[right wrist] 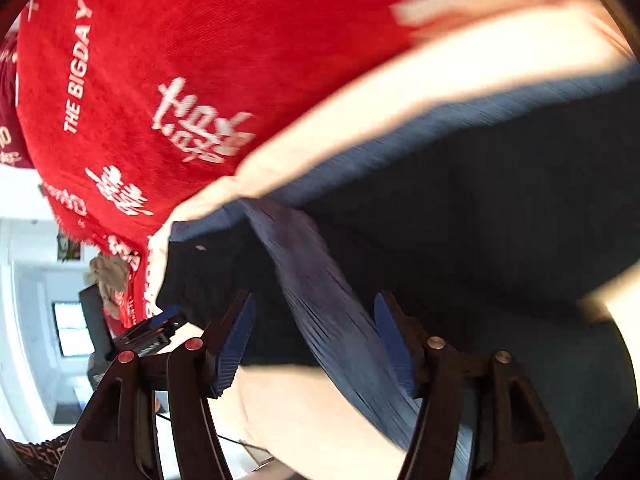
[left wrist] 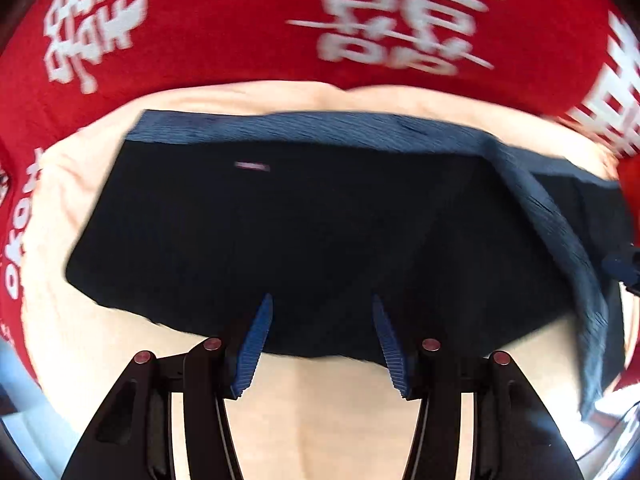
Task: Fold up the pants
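Dark navy pants (left wrist: 304, 232) lie folded on a cream cloth (left wrist: 320, 408), their ribbed blue waistband (left wrist: 304, 128) along the far edge. My left gripper (left wrist: 322, 300) is open and empty, its blue pads over the pants' near edge. In the right wrist view the pants (right wrist: 480, 216) fill the right half, and a ribbed blue band (right wrist: 328, 312) runs down between the fingers. My right gripper (right wrist: 314, 300) is open, one finger on either side of that band, not closed on it. The right gripper's tip shows at the right edge of the left wrist view (left wrist: 624, 268).
A red blanket with white characters (left wrist: 224, 32) lies under and beyond the cream cloth, also in the right wrist view (right wrist: 168, 80). The left gripper's tip (right wrist: 160, 320) shows at the lower left. A white room with a dark screen (right wrist: 72, 328) is at far left.
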`<state>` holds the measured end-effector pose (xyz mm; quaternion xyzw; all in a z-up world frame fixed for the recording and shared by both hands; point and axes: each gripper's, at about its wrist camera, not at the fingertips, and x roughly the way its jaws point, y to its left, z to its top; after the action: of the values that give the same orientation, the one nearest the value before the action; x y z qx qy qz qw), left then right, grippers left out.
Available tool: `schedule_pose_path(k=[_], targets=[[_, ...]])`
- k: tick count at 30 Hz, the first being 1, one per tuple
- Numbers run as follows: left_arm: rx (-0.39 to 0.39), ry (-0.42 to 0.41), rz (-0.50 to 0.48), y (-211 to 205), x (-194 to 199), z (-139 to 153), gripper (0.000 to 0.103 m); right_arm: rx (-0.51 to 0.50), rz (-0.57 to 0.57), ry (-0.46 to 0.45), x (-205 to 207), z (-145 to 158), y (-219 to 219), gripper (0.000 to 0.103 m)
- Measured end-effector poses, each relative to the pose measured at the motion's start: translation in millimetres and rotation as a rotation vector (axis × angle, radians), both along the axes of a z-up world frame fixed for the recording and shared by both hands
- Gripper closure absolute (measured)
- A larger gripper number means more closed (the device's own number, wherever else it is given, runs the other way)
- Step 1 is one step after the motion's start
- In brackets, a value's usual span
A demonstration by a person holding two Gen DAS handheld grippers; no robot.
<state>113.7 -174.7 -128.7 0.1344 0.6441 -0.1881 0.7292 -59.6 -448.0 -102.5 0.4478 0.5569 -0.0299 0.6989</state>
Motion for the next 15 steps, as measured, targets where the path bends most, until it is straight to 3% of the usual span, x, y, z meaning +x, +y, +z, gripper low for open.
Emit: schedule_pose_path(k=[10, 15], targets=[[-0.235, 0.136, -0.256, -120, -92, 8, 0.049, -0.070, -0.351, 0.095, -209, 19, -10, 0.037], [-0.339, 0.222, -0.287, -157, -122, 6, 0.049, -0.106, -0.444, 0.132, -273, 7, -6, 0.037]])
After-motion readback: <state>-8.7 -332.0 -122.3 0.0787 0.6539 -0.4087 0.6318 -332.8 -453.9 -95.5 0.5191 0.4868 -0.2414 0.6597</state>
